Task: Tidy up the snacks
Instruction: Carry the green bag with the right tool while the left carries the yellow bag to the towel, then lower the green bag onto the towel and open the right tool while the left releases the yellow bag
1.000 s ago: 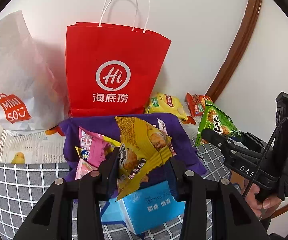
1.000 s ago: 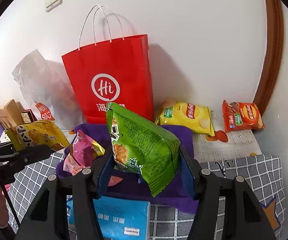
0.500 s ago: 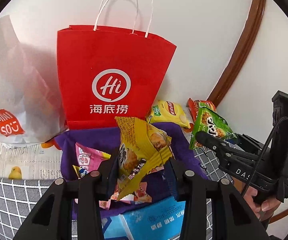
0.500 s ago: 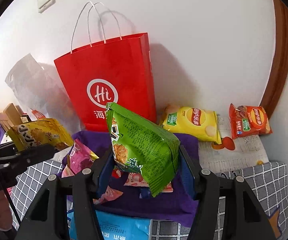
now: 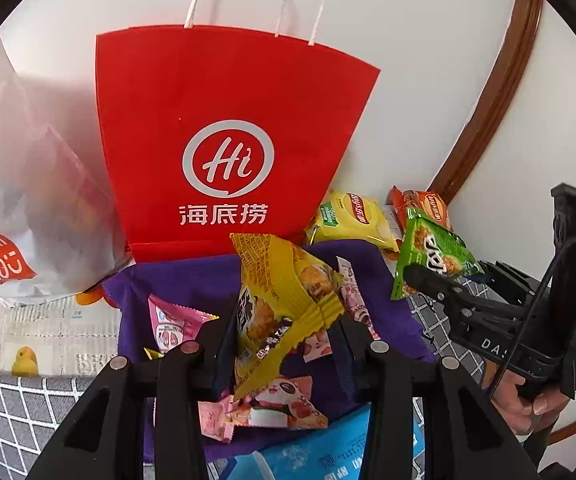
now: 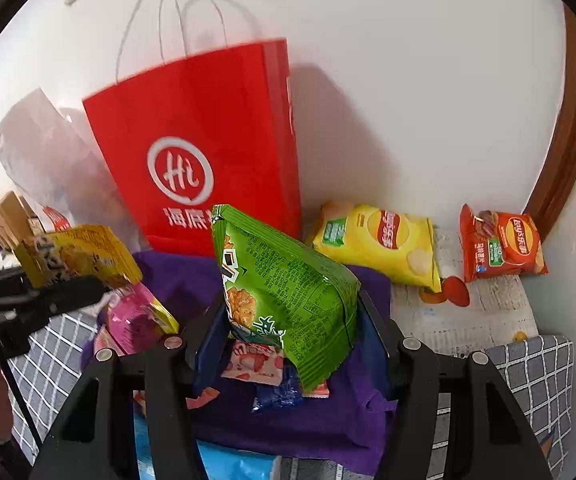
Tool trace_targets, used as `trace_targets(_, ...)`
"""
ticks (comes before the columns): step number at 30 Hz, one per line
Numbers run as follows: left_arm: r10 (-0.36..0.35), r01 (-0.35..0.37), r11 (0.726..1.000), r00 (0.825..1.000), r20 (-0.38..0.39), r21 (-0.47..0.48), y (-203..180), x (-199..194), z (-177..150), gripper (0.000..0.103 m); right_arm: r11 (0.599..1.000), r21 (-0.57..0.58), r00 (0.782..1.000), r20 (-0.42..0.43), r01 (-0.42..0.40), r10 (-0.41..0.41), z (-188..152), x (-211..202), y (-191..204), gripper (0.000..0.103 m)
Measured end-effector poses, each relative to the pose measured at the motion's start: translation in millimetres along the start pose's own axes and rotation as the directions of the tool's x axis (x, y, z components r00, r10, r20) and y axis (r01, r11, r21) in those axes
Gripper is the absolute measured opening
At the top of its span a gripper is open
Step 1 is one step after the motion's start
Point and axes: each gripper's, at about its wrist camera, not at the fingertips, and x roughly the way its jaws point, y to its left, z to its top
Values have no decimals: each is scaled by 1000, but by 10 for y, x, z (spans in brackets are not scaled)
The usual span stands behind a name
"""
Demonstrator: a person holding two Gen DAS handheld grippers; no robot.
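Note:
My left gripper (image 5: 282,334) is shut on a yellow snack packet (image 5: 284,300), held upright over a purple cloth (image 5: 192,284) strewn with pink snack packets (image 5: 172,322). My right gripper (image 6: 288,328) is shut on a green snack packet (image 6: 284,284), also above the purple cloth (image 6: 184,284). Each gripper shows in the other's view: the green snack packet (image 5: 433,254) at the right of the left wrist view, the yellow snack packet (image 6: 76,254) at the left of the right wrist view. A red paper bag (image 5: 224,144) with white handles stands against the wall just beyond both.
A white plastic bag (image 5: 12,184) leans left of the red paper bag (image 6: 204,152). A yellow chip bag (image 6: 379,244) and an orange chip bag (image 6: 499,248) lie by the wall at the right. A blue box (image 5: 327,448) sits near me on the grey checked cloth (image 6: 535,376).
Both grippers have moved forward toward the red bag with their packets still gripped. The bag looms larger and the blue box has slipped toward the lower edge.

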Motion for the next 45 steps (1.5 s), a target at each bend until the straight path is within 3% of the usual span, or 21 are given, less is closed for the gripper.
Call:
trace_targets(20,1,-6,998,998,-67,-63,257,366,-90,40,1000,12,993,-117,-21,22,-112,437,-200,60)
trace_targets(45,18,-26,999,983,-185,-40,117,686,-197,40,998,-53,976,-217,-28,16,-260,753,-24,60)
